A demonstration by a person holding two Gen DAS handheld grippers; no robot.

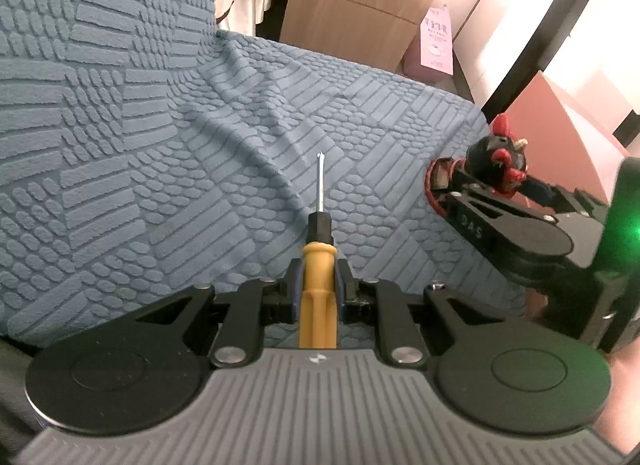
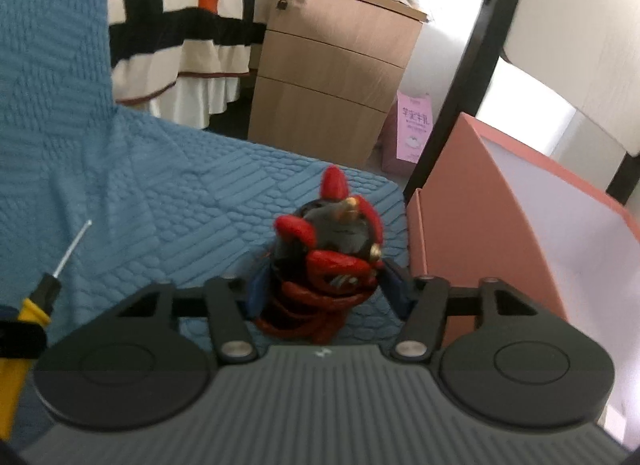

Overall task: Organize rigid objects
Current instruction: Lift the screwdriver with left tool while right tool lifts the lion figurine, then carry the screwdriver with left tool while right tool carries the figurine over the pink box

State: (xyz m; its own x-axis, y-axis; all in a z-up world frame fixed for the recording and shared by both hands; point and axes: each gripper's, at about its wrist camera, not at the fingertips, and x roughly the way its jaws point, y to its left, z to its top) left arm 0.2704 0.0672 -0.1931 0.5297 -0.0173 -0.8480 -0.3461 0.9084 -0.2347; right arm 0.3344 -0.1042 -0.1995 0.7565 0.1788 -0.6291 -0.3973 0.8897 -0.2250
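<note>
Left wrist view, lower centre: the left hand-held gripper (image 1: 318, 277) is clenched on the yellow handle of a screwdriver (image 1: 319, 249), whose shaft points up-frame over the blue textured sofa cover (image 1: 160, 137). At the right edge of the same view, the right hand-held gripper (image 1: 440, 185) reaches across the cushion with a black-and-red figurine (image 1: 498, 159) at its tip. Right wrist view, centre: the figurine (image 2: 332, 249) stands between that gripper's (image 2: 326, 285) blue pads (image 2: 256, 285), apparently resting on the cover; whether the pads already press on it cannot be told through the blur. To the right stands a pink box (image 2: 480, 205), open, the likely container. Good practice, as a judgement: seat both pads squarely on the figurine's rounded body, avoid the thin red projections, lift only once firmly gripped, and keep the screwdriver tip clear.
</note>
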